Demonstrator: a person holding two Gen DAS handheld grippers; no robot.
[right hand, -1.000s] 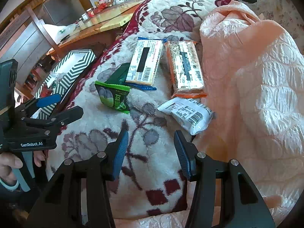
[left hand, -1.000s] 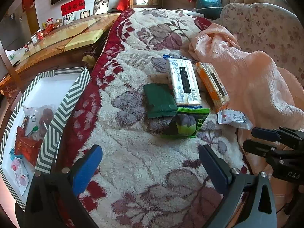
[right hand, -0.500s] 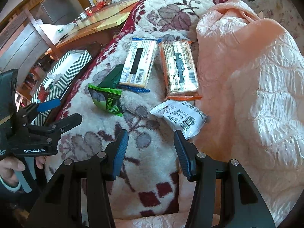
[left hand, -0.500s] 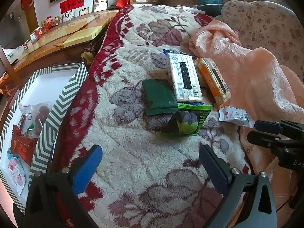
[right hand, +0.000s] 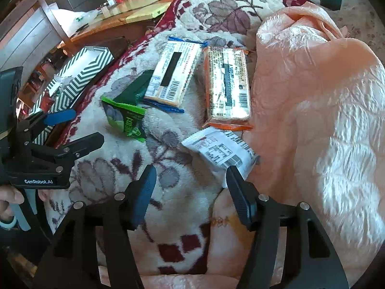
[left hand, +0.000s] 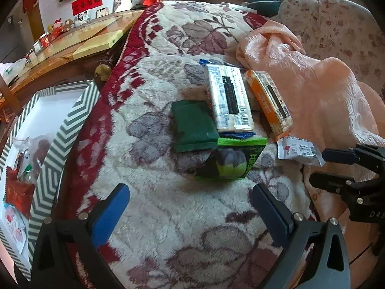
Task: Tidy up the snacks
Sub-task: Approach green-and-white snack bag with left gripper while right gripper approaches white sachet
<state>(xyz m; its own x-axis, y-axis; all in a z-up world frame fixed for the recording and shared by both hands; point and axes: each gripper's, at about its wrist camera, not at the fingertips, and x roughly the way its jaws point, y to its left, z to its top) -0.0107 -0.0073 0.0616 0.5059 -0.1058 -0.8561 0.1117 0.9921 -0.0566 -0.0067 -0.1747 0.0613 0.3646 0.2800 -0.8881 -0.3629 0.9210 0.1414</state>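
Note:
Several snack packs lie on a floral fleece blanket (left hand: 168,216): a white cracker pack (left hand: 228,101) (right hand: 173,72), an orange cracker pack (left hand: 272,101) (right hand: 228,84), a dark green packet (left hand: 192,125) (right hand: 134,91), a bright green packet (left hand: 235,161) (right hand: 125,120) and a small white packet (left hand: 298,150) (right hand: 221,151). My left gripper (left hand: 190,192) (right hand: 77,130) is open over bare blanket, short of the bright green packet. My right gripper (right hand: 190,172) (left hand: 329,168) is opening. The small white packet's near corner lies at its right fingertip, and nothing is pressed between the pads.
A green-and-white striped box (left hand: 69,125) (right hand: 81,77) stands left of the blanket with several snacks inside. A crumpled pink quilt (right hand: 312,96) covers the right side. A wooden table (left hand: 72,43) lies beyond the box. A person's hand (right hand: 9,197) holds the left gripper.
The right gripper's jaws have spread wider, and the small white packet now sits closer to its right fingertip. The left gripper has barely moved.

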